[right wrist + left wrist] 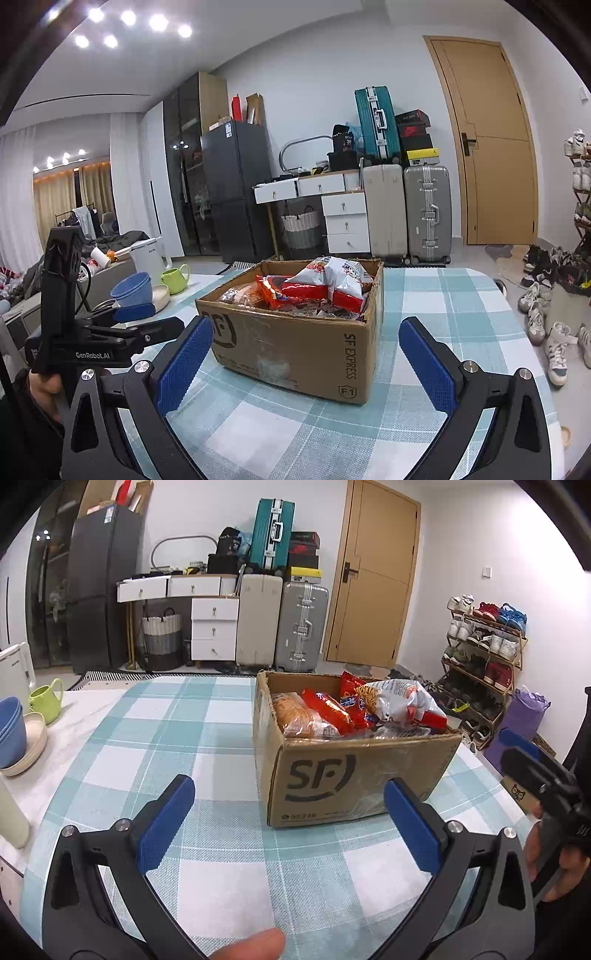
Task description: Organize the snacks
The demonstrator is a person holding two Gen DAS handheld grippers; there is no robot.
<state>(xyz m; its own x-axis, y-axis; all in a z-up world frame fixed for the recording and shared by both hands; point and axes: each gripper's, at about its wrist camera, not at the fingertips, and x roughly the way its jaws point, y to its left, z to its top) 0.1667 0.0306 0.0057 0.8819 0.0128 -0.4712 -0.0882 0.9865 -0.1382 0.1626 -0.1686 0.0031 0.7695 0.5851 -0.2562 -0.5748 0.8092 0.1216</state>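
Observation:
An open cardboard SF box stands on the checked tablecloth, filled with snack packets. On top lies a white and red bag, with red packets and a bread bag beside it. My left gripper is open, empty, just short of the box's near left corner. My right gripper is open and empty in front of the box. In the left wrist view the right gripper shows at the right edge, held by a hand.
Blue bowls, a cream bowl, a green mug and a white kettle sit at the table's left. A cream bottle stands near the left edge. Suitcases, drawers and a shoe rack line the room behind.

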